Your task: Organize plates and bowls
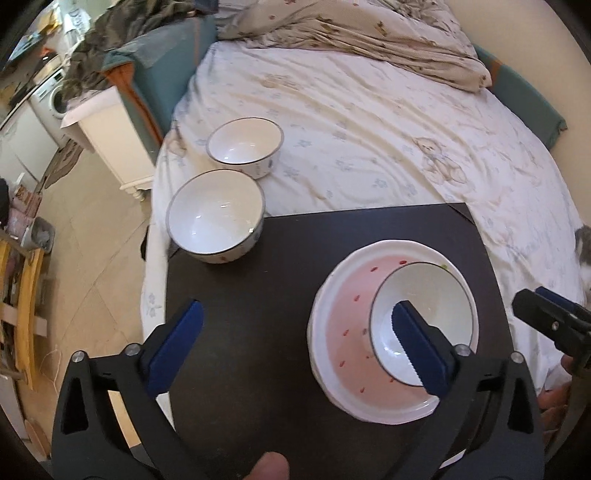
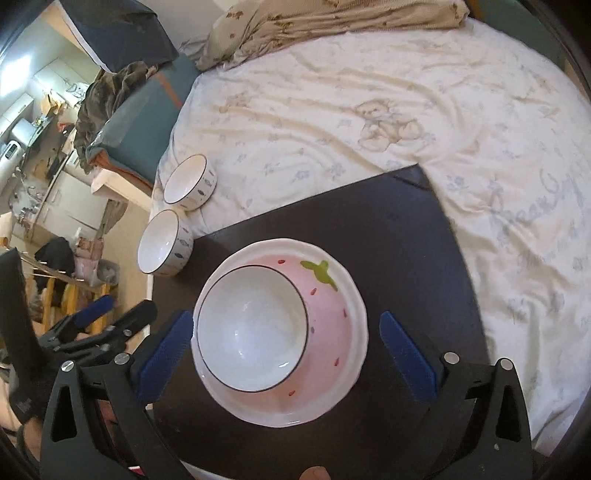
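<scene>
A pink strawberry-patterned plate (image 1: 340,332) (image 2: 332,332) lies on a black board (image 1: 258,295) (image 2: 406,240) set on the bed. Inside the plate sits a white bowl (image 1: 432,295) (image 2: 251,325) with a dark rim. A second white bowl (image 1: 216,214) (image 2: 159,240) stands on the board's far left corner, and a third bowl (image 1: 243,142) (image 2: 186,179) rests on the sheet behind it. My left gripper (image 1: 299,347) hovers open over the board, its right finger above the bowl in the plate. My right gripper (image 2: 286,354) is open above the plate, empty, with a finger on either side.
The bed sheet (image 1: 369,129) spreads behind and to the right of the board, with a crumpled quilt (image 1: 351,33) at the far end. A white nightstand (image 1: 110,136) and bare floor lie left. A grey and white furry shape (image 1: 583,251) shows at the right edge.
</scene>
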Action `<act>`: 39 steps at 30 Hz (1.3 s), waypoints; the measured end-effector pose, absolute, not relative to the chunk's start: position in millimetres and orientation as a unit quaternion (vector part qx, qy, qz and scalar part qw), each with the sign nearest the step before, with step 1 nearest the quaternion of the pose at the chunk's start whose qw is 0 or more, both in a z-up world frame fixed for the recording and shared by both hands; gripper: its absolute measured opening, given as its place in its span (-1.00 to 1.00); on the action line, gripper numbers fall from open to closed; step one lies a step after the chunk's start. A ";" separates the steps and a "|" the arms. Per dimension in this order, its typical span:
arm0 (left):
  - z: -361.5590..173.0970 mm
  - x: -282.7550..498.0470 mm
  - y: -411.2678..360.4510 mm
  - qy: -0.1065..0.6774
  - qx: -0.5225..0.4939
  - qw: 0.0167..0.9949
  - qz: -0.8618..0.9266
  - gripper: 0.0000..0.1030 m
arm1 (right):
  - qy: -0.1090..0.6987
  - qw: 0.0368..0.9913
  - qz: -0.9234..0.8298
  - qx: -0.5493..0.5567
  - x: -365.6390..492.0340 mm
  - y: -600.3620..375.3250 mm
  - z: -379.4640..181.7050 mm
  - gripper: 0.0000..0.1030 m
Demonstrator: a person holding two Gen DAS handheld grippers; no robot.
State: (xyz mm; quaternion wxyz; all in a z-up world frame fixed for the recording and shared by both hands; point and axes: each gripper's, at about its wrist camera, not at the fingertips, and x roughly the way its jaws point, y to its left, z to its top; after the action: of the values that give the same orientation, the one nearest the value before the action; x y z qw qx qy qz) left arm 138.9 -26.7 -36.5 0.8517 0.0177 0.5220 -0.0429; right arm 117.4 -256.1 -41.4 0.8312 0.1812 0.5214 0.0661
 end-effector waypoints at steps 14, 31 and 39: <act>-20.4 137.0 9.6 0.520 -0.013 0.854 -0.005 0.99 | 0.526 0.817 0.065 0.225 112.5 -253.6 -33.6 1.00; -16.9 211.5 106.0 0.533 -0.079 0.839 0.078 0.99 | 0.544 0.821 0.094 0.146 203.1 -191.1 -10.5 1.00; -78.9 260.9 123.7 0.597 -0.121 0.791 0.053 0.90 | 0.605 0.774 0.133 0.135 268.2 -135.5 -47.1 1.00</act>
State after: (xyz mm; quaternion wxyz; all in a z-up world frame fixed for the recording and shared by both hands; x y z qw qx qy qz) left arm 260.9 123.7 -78.9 0.7910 -0.1207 0.5974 0.0532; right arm 268.2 -135.5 -47.1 0.7737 0.1354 0.6045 0.1328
